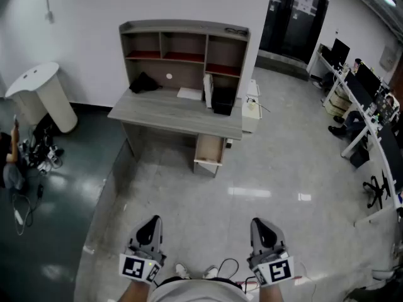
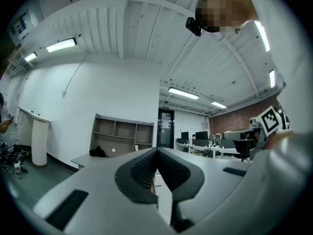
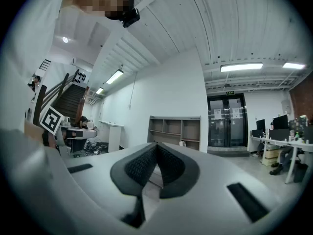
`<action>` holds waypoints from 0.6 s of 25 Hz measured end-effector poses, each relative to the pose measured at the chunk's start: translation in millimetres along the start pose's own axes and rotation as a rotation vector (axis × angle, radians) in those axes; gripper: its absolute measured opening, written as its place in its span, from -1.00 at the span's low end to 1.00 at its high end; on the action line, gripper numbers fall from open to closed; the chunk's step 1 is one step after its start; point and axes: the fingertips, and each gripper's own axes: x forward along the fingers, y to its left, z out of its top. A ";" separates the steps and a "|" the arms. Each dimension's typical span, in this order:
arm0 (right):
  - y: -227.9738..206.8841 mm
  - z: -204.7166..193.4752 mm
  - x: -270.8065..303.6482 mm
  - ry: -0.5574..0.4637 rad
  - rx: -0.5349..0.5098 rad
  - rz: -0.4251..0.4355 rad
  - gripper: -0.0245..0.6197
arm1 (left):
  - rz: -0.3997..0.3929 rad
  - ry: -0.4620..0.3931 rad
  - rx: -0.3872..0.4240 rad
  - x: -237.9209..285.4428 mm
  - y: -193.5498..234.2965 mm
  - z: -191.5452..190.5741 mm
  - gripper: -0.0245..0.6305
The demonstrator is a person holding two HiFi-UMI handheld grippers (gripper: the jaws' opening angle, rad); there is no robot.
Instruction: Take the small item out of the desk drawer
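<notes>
A grey desk (image 1: 173,116) with a shelf hutch (image 1: 184,46) stands some way ahead across the floor. Under its right end is a light wooden drawer unit (image 1: 209,153); I cannot tell whether a drawer is pulled out, and no small item shows. My left gripper (image 1: 153,223) and right gripper (image 1: 258,224) are held low and close to me, far from the desk. Both are shut with nothing between the jaws. In the left gripper view the closed pads (image 2: 146,170) point toward the hutch (image 2: 122,133). In the right gripper view the pads (image 3: 146,164) also meet, and the hutch (image 3: 174,129) lies beyond them.
A black box (image 1: 221,99), papers (image 1: 189,94) and dark cloth (image 1: 143,82) lie on the desk. A small white cabinet (image 1: 250,112) stands at its right. A white round stand (image 1: 39,96) and floor cables (image 1: 30,159) are at left, office desks (image 1: 368,115) at right.
</notes>
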 end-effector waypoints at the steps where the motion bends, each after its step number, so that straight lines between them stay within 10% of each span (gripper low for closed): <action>1: 2.2 0.3 1.2 0.003 0.004 0.001 -0.86 | -0.002 0.000 -0.003 -0.7 2.2 1.1 -0.87; 15: 22.2 -0.9 8.8 0.012 0.035 -0.009 -0.86 | -0.034 0.022 -0.085 -2.3 25.3 -22.6 -0.87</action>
